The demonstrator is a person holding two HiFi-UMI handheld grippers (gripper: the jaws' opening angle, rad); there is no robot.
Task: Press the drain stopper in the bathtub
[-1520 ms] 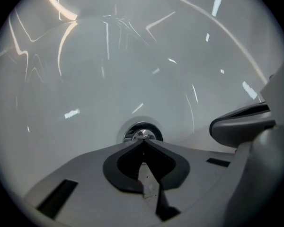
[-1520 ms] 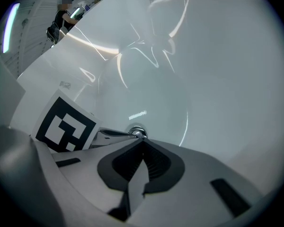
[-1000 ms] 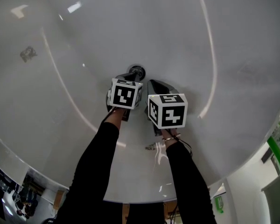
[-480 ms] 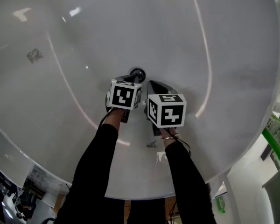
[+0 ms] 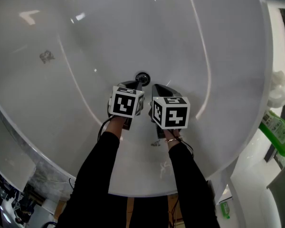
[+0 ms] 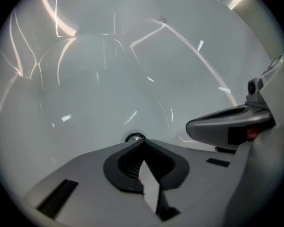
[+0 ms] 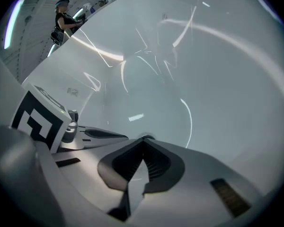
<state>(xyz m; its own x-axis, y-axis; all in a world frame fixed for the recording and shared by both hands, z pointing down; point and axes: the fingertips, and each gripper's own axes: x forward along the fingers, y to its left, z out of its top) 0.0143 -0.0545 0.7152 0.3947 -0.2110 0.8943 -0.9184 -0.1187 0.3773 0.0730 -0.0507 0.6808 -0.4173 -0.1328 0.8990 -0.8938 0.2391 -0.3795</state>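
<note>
**White tub: approach to the stopper**

Chrome drain stopper (image 5: 141, 78) sits on the bathtub (image 5: 218, 42) floor at centre frame, just above both tools. My left gripper (image 5: 137, 83) is clenched on nothing, its tips at the stopper's near edge; I cannot tell whether they touch. My right gripper (image 5: 155, 86), equally closed and empty, lies just beside it. I judge the press not yet made. The next move calls for setting the closed left tips squarely on the cap and pushing straight down.
</note>
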